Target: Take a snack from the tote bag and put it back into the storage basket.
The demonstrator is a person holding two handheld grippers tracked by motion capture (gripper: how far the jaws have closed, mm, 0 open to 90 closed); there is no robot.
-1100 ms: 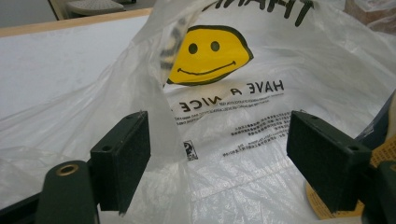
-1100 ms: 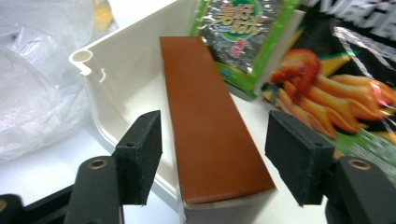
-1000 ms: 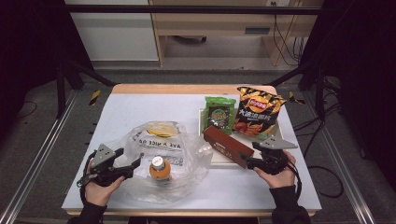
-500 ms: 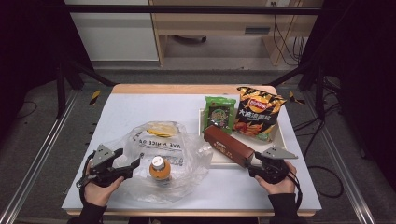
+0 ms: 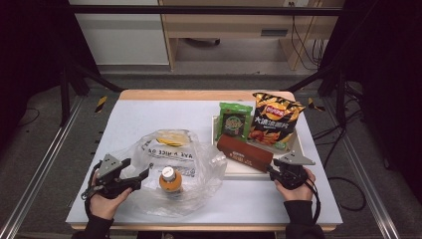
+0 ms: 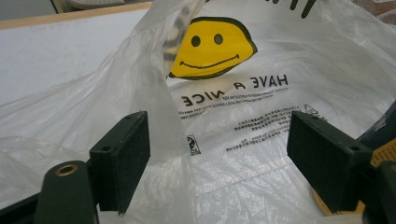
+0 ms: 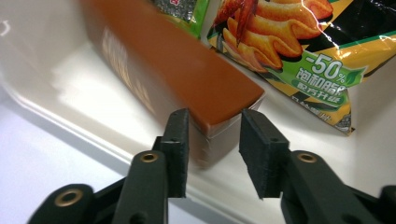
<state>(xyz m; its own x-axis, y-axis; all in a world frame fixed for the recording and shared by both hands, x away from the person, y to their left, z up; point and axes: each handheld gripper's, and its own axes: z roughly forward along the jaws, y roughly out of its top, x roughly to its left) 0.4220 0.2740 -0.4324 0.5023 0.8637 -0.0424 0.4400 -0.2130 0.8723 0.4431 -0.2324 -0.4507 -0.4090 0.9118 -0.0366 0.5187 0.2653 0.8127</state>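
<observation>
The brown box (image 7: 187, 79) lies slanted across the white tray (image 5: 244, 169), its near end between the jaws of the right tool (image 7: 212, 140). Those jaws have just been closing; the left pad touches the box's side while a slim gap shows at the right pad, so no firm clench yet. The chip bag (image 5: 273, 122) and green packet (image 5: 235, 122) lie behind it. The left tool (image 6: 217, 154) stands released at the plastic bag (image 6: 261, 107), which holds an orange bottle (image 5: 169, 179) on the bench (image 5: 129, 119).

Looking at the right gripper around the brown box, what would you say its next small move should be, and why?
Probably finish closing: the right gripper, whose jaws have just been closing, straddles the end of the brown box on the white tray, with a gap visible at one pad.
</observation>
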